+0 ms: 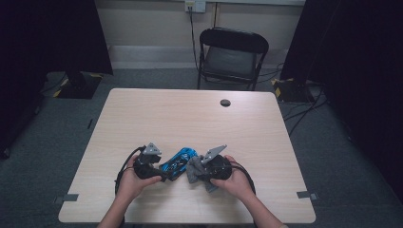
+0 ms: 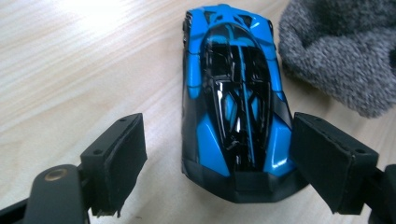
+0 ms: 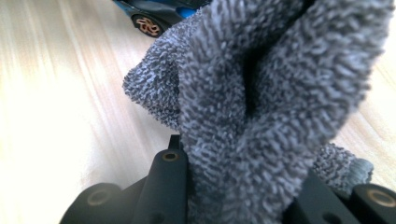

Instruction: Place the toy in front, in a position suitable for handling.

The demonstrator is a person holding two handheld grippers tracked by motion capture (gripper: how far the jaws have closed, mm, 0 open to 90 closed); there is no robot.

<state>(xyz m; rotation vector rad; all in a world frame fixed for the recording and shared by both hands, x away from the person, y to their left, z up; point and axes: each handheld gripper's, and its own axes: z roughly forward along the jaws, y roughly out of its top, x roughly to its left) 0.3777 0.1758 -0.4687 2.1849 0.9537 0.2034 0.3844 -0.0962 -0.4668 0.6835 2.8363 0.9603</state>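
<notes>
Two jobs: left gripper (image 2: pixel 219 163), jaws apart around the blue toy car (image 2: pixel 236 107), should clamp it steady; right gripper (image 3: pixel 238 196), gripping the grey cloth (image 3: pixel 261 93), wipes ahead.

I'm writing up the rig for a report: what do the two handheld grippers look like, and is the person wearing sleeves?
Both the left gripper and the right gripper are black, each with two blocky, flat-faced black jaws showing small screw holes. A grey three-cornered plate tops each one, and a black cable loops back from each beside the wrist. The forearms are bare, with no sleeves in the high view.
</notes>
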